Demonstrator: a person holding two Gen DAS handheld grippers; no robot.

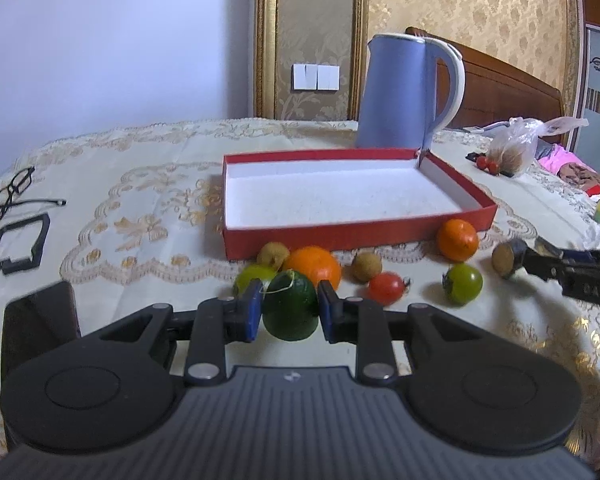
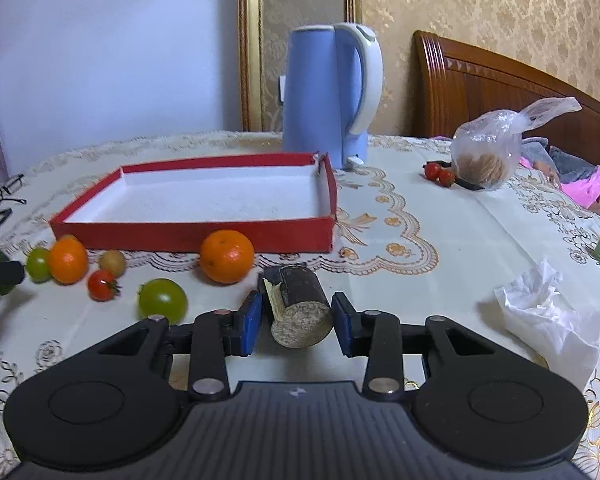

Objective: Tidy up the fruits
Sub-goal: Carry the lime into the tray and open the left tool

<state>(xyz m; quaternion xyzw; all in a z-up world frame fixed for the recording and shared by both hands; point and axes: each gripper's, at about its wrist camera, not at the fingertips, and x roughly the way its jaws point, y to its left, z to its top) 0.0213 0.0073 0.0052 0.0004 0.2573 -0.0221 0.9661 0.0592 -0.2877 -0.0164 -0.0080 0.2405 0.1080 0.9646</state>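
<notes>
Your left gripper (image 1: pixel 287 309) has its blue pads on both sides of the dark green fruit (image 1: pixel 290 305) at the lower middle of the left view; the pads look touching or almost touching, so I judge it is closing on the fruit, but a firm grip I cannot confirm. Your right gripper (image 2: pixel 296 316) stands half wide around a brown cylinder (image 2: pixel 298 308), with a small gap at each pad, so it holds nothing.

The green fruit is round and smooth. If you lift before the pads press well, it can slip and roll into the big orange (image 1: pixel 315 266) and the yellow-green fruit (image 1: pixel 252 276) just behind it. These sit close together, so a push forward will scatter them.

The red tray (image 1: pixel 340 236) is empty and lies in the middle of both views. Its near wall stands up directly behind the fruits, so you must lift above it. The blue kettle (image 1: pixel 404 92) stands touching or just behind the far right corner; keep away from there. The left half of the tray gives more free room.
</notes>
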